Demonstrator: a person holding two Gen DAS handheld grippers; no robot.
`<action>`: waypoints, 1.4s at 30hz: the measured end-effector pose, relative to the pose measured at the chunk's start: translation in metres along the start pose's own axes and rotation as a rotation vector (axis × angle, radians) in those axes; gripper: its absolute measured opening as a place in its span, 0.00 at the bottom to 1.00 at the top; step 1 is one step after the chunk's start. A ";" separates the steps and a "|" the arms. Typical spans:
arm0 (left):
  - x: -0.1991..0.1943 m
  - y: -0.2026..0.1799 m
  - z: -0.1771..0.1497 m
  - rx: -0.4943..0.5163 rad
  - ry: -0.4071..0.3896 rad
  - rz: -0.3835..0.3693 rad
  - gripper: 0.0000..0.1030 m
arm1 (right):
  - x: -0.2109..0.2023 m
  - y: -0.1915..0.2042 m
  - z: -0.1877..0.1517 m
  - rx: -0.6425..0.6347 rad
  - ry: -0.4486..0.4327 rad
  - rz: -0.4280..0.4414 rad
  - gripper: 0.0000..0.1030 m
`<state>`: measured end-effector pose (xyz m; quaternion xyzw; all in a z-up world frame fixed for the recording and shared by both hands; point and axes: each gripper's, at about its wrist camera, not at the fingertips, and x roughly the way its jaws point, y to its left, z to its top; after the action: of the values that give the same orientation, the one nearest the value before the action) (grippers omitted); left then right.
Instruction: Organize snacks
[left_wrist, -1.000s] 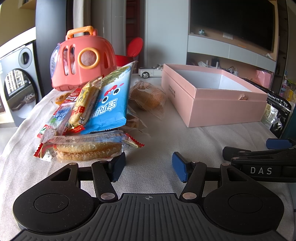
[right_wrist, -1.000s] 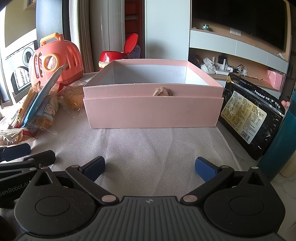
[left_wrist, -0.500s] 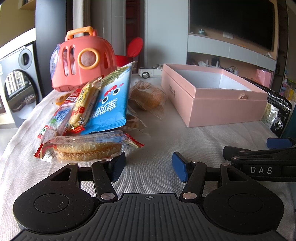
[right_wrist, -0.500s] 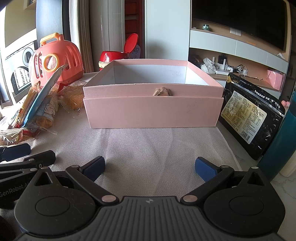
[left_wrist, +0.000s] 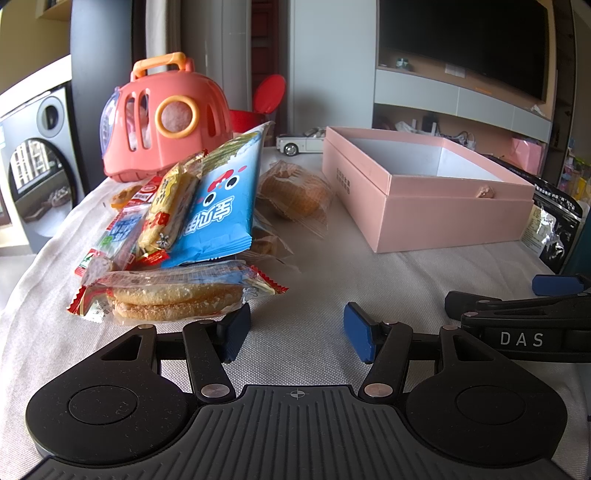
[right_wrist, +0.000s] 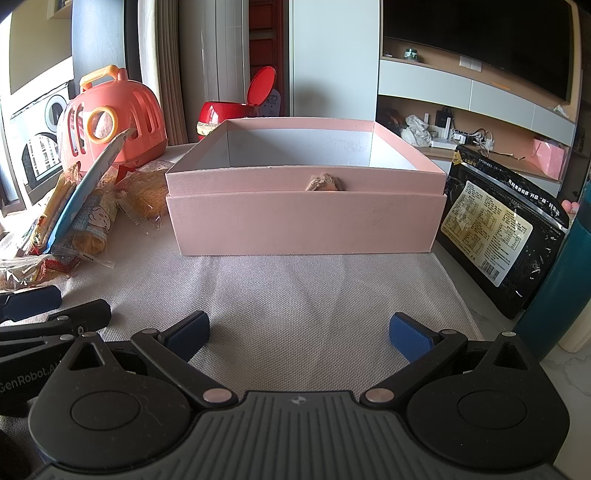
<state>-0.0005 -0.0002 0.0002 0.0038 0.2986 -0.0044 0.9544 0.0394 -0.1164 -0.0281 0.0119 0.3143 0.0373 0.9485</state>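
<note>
Snacks (left_wrist: 177, 229) lay heaped at about ten o'clock in the left wrist view, on a pale cloth-covered table (left_wrist: 317, 280). The left gripper (left_wrist: 295, 328) rested low at six o'clock with its blue pads spread wide and nothing between them. The right gripper (right_wrist: 297, 332) sat likewise in its own view, jaws wide and empty, facing an open pink box (right_wrist: 303, 221) at twelve o'clock. No snack appeared to be in the box yet, so the sorting looked barely begun.

The nearest item, a clear packet of two round crackers (left_wrist: 173, 299), lay flat just beyond the left gripper's left pad, at about nine o'clock of the jaws. A good pick would likely mean shifting the gripper toward ten o'clock so the packet sat centred between the pads, then closing gently on the wrapper's edges, since the crackers looked brittle and the film slippery.

Behind it, a blue bag (left_wrist: 221, 206) with a cartoon face leaned upright against a yellow bar (left_wrist: 166, 206) and smaller red-and-white packets. A wrapped golden pastry (left_wrist: 295, 192) lay at one o'clock of the heap, between it and the box. A coral toy carrier (left_wrist: 162, 122) stood behind the heap.
</note>
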 end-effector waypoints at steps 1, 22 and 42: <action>0.000 0.000 0.000 0.000 0.000 0.000 0.61 | 0.000 0.000 0.000 0.000 0.000 0.000 1.00; 0.000 -0.003 0.000 0.024 -0.004 0.016 0.61 | 0.000 0.000 0.000 0.000 0.000 0.000 1.00; -0.078 0.121 0.059 -0.219 -0.208 -0.159 0.57 | 0.006 -0.001 0.021 -0.032 0.149 0.064 1.00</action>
<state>-0.0297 0.1203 0.0940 -0.1242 0.1963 -0.0476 0.9715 0.0567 -0.1170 -0.0149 0.0040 0.3829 0.0733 0.9209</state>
